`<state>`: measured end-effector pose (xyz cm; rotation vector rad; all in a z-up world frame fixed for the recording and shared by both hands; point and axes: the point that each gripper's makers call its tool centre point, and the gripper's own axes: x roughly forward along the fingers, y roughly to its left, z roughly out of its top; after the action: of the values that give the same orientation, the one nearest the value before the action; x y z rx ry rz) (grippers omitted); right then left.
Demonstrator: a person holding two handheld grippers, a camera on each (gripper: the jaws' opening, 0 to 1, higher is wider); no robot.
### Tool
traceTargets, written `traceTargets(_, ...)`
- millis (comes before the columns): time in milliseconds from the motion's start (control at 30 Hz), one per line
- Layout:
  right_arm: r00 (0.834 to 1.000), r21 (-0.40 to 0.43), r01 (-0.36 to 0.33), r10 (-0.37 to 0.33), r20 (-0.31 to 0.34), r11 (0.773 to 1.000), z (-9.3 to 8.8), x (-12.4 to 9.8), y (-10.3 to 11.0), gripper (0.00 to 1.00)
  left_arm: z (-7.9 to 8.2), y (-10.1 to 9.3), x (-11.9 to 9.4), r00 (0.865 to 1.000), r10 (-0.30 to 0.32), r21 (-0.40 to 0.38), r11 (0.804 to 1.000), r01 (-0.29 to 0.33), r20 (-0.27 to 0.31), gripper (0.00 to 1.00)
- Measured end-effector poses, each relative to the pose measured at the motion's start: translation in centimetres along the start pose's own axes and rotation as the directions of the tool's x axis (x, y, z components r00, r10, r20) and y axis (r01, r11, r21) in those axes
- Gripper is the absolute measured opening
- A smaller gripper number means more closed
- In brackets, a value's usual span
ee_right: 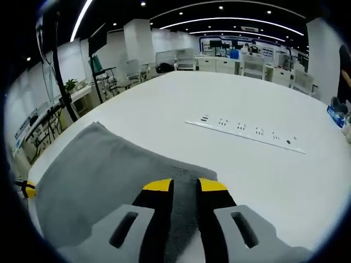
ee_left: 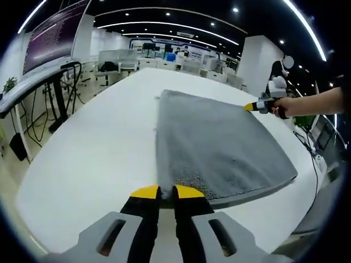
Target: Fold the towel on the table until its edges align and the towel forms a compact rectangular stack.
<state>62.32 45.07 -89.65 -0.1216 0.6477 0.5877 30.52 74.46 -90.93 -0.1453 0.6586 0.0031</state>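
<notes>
A grey towel (ee_left: 219,142) lies flat on the white table (ee_left: 98,142), and its thick right edge looks doubled over. My left gripper (ee_left: 167,192) sits at the towel's near corner, its yellow-tipped jaws pinched on the edge. My right gripper (ee_left: 253,106), held by a hand, is at the far right corner. In the right gripper view the towel (ee_right: 104,175) spreads left from my right gripper (ee_right: 185,185), whose jaws close on the corner. The left gripper's yellow tip (ee_right: 26,189) peeks in at the towel's far left edge.
A white power strip (ee_right: 247,131) lies on the table (ee_right: 219,93) beyond the towel. The person's forearm (ee_left: 312,104) reaches in from the right. A desk with a large screen (ee_left: 55,33) and hanging cables stands to the left; office desks fill the background.
</notes>
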Motion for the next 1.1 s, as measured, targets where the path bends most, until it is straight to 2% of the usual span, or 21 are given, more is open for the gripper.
traceTargets(133,0.999,-0.003,0.037,-0.037,0.007,0.999,-0.2,-0.4,-1.4,0.15,0.0,0.2,0.1,1.0,0.007,-0.009,1.0,-0.007,-0.018,0.1)
traceTargets(233,0.998,-0.022,0.058,-0.058,-0.022,0.998,-1.1,-0.2,-2.0,0.15,0.0,0.0,0.1,1.0,0.011,-0.002,1.0,-0.011,-0.027,0.1)
traceTargets(333,0.998,-0.023,0.047,-0.048,-0.044,0.999,-2.1,0.0,-2.0,0.13,0.1,0.1,0.2,1.0,0.015,0.01,1.0,-0.014,-0.025,0.1)
traceTargets(400,1.0,-0.001,0.001,-0.001,-0.03,1.0,-2.3,0.4,-1.2,0.05,0.1,0.2,0.2,0.999,0.019,0.002,1.0,-0.019,-0.028,0.09)
traceTargets(433,1.0,-0.019,-0.005,0.004,-0.026,1.0,-2.0,0.0,-1.1,0.03,0.2,0.2,0.3,0.999,0.024,-0.001,1.0,-0.024,-0.04,0.09)
traceTargets(467,0.999,-0.083,0.001,-0.004,-0.035,0.997,-1.9,-0.1,-1.4,0.03,0.2,0.1,0.3,0.998,0.027,0.01,1.0,-0.027,-0.054,0.09)
traceTargets(500,0.999,-0.113,-0.014,0.01,-0.039,0.993,-1.8,0.3,-1.2,0.03,0.2,0.1,0.4,0.997,0.033,0.027,0.999,-0.031,-0.069,0.09)
traceTargets(667,0.999,-0.093,-0.021,0.018,-0.035,0.995,-1.8,0.3,-1.3,0.02,-0.1,-0.2,0.7,0.994,0.044,0.075,0.997,-0.037,-0.104,0.08)
traceTargets(833,0.998,-0.291,-0.045,0.028,-0.064,0.956,-2.0,0.1,-1.2,0.01,0.1,-0.1,0.7,0.99,0.064,0.121,0.991,-0.048,-0.128,0.08)
traceTargets(967,0.998,-0.236,-0.05,0.04,-0.049,0.97,-2.4,-0.5,-1.7,0.01,0.1,-0.1,0.7,0.987,0.083,0.17,0.984,-0.06,-0.136,0.07)
traceTargets(1100,0.997,-0.251,-0.061,0.048,-0.06,0.966,-2.7,-0.7,-2.1,0.01,0.1,-0.7,0.6,0.987,0.086,0.193,0.979,-0.059,-0.133,0.07)
